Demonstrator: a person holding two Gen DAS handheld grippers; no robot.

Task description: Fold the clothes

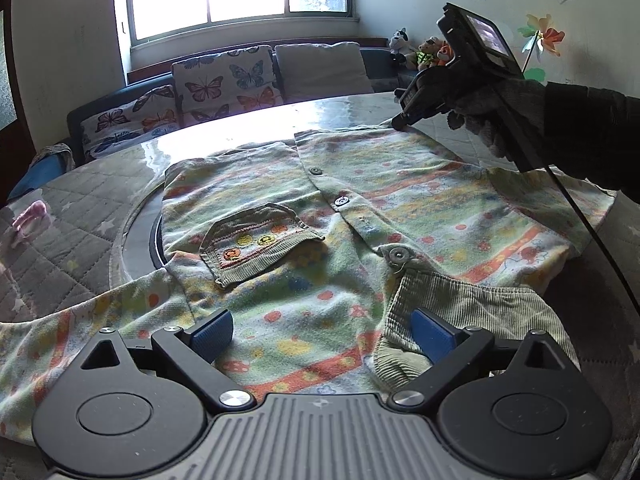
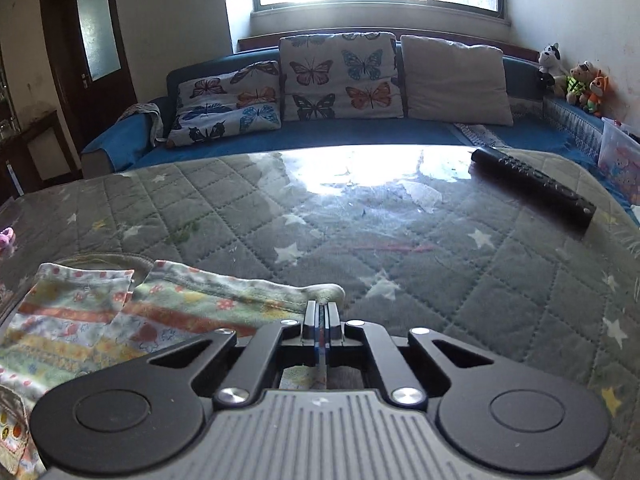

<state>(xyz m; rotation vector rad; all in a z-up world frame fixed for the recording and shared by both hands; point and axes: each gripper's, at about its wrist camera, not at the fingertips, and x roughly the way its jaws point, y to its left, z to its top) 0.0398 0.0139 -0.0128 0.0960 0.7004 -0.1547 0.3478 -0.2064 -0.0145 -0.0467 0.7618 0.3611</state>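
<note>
A child's patterned jacket lies spread, front up, on the quilted grey table cover, which is the landmark here. Its corduroy chest pocket sits toward the cover's left side, with snap buttons running up the middle. The near edge of the garment runs under the tool body and out of sight, and the left sleeve is cut off by the frame.

The left gripper hovers just above the jacket's near part with its blue pads spread wide, holding nothing; the right-hand pad stands at the corduroy collar, but contact there cannot be judged.

The right gripper, at the jacket's far corner on the cover, has its fingers pressed together on the hem; the pinch itself is mostly hidden by the finger blocks, and only a sliver of cloth shows behind them. From the left wrist view, that gripper's tip meets the fabric edge, and the gloved hand holding it blocks part of the cover beyond.

A dark remote control lies on the cover's far right. Window glare washes out the cover's far middle.
</note>
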